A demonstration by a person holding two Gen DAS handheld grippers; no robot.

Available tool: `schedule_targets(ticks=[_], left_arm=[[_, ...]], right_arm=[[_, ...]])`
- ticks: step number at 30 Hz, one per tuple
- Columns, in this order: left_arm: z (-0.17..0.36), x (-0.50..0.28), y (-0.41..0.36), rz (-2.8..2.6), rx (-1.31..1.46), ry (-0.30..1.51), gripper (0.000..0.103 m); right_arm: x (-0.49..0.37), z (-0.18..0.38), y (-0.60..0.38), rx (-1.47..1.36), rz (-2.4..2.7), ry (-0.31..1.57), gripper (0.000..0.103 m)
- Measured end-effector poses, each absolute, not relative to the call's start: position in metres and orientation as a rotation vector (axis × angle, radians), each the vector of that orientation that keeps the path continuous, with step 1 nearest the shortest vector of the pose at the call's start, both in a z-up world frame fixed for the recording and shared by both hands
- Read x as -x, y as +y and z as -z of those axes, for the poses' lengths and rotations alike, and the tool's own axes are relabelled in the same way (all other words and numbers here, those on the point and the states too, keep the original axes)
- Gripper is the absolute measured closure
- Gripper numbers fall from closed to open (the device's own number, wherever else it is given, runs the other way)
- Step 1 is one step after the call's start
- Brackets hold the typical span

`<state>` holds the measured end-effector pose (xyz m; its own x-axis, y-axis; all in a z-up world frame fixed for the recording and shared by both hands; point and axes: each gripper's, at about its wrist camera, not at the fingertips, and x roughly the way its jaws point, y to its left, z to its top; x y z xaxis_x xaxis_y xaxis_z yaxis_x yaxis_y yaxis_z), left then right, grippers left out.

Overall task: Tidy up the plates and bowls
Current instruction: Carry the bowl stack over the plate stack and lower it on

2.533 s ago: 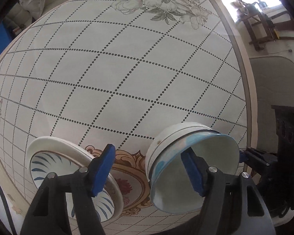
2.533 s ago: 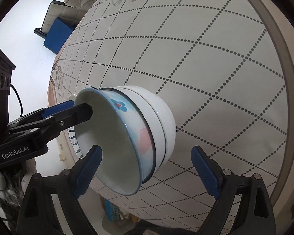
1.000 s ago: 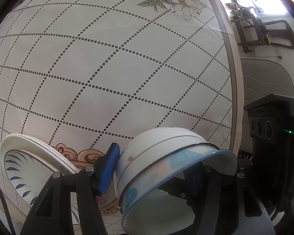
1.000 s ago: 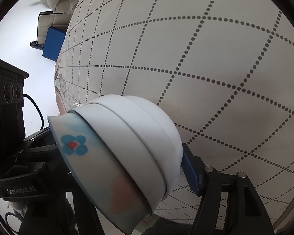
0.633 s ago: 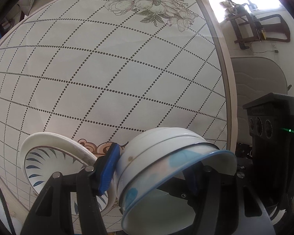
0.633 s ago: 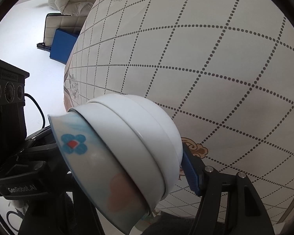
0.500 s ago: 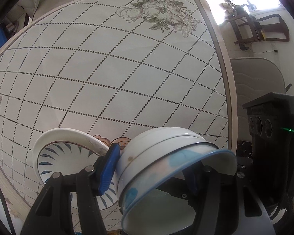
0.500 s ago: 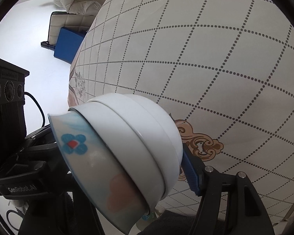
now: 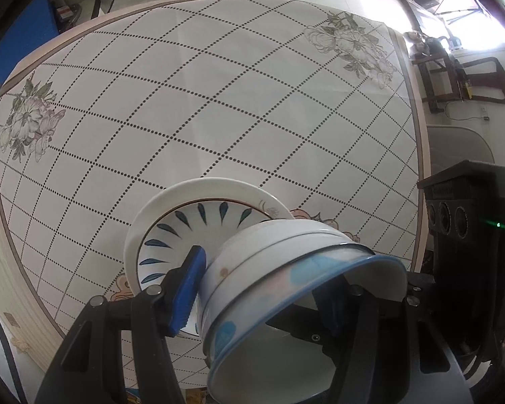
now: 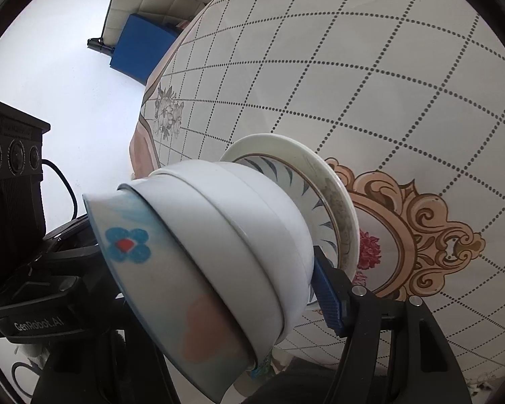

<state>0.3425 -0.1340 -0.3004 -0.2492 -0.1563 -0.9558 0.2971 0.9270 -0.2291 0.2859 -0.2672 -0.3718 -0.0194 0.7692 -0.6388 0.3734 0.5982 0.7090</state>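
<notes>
A stack of nested bowls (image 9: 286, 269), white ones with a blue-flowered bowl innermost, is held from both sides. My left gripper (image 9: 262, 289) is shut on it, and so is my right gripper (image 10: 219, 286). The bowl stack (image 10: 212, 245) hangs above a stack of plates (image 9: 185, 222), a blue-leaf plate on a white one, which lies on the tablecloth near the table's front edge. The plates also show in the right wrist view (image 10: 326, 195) behind the bowls. The inner fingers are hidden inside the bowls.
The round table (image 9: 219, 101) carries a checked cloth with flower prints. A chair (image 9: 461, 80) stands at the far right. A blue box (image 10: 141, 50) and a sofa lie beyond the table's left side.
Both grippers, which closed on the bowl stack, have lifted it and carried it left, over the plates. The plates have not moved.
</notes>
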Motion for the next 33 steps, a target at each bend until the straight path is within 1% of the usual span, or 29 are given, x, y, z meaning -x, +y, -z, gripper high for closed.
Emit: schedule_targets(ticks=[6, 13, 18, 33], left_arm=[[0.319, -0.343, -0.101, 0.387, -0.06, 1.8, 0.047], [0.34, -0.342, -0.08, 0.361, -0.02, 1.827, 0.047], [0.35, -0.342, -0.078, 0.355, -0.01, 1.835, 0.047], [0.367, -0.34, -0.085, 0.36, 0.011, 1.852, 0.047]], right_arm=[[-0.287, 0.392, -0.232, -0.948, -0.439, 1.676, 0.035], [-0.286, 0.419, -0.214, -0.93, -0.446, 1.724, 0.035], [-0.294, 0.432, -0.197, -0.932, -0.438, 1.738, 0.035], [-0.296, 0.445, -0.204, -0.892, -0.404, 1.756, 0.035]])
